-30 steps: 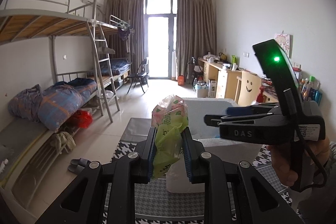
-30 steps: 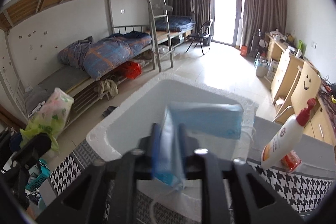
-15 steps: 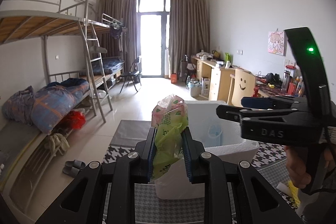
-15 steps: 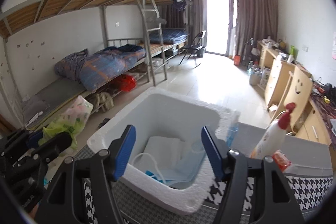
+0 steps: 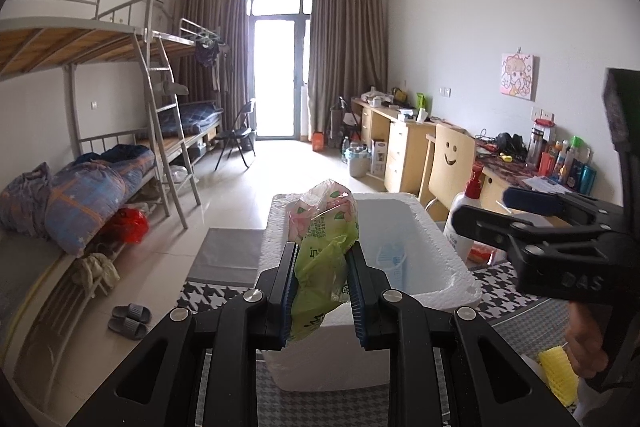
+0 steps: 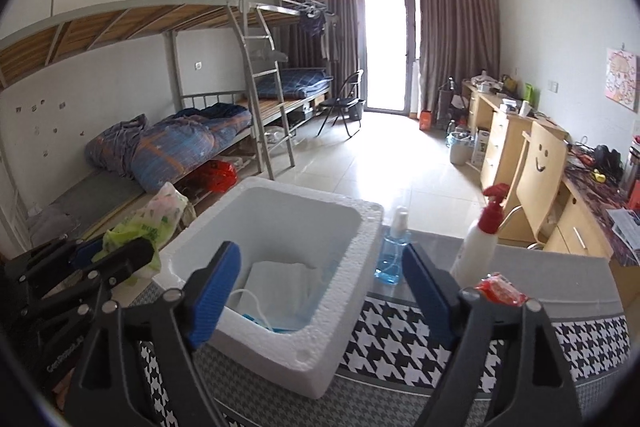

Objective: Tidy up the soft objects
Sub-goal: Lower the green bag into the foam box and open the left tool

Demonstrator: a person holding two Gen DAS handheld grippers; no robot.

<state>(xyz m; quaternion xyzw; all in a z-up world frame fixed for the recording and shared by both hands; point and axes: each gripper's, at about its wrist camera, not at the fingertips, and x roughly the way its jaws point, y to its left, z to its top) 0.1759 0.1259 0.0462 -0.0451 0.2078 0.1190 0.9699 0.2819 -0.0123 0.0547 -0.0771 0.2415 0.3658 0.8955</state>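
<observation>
Gone from my right gripper (image 6: 320, 291) is the blue mask; those jaws now stand wide apart and hold nothing, hovering over the near rim of the foam box (image 6: 352, 267). Through the left wrist view, my left gripper (image 5: 320, 287) is clamped on the green tissue pack (image 5: 320, 259), held upright just before the box's near wall. Over in the right wrist view, masks (image 6: 280, 287) lie inside the box, with a spray bottle (image 6: 478, 251) just beside it on the houndstooth cloth (image 6: 400, 339).

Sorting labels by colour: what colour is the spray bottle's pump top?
Red, on the white spray bottle; the right wrist view shows it best.
</observation>
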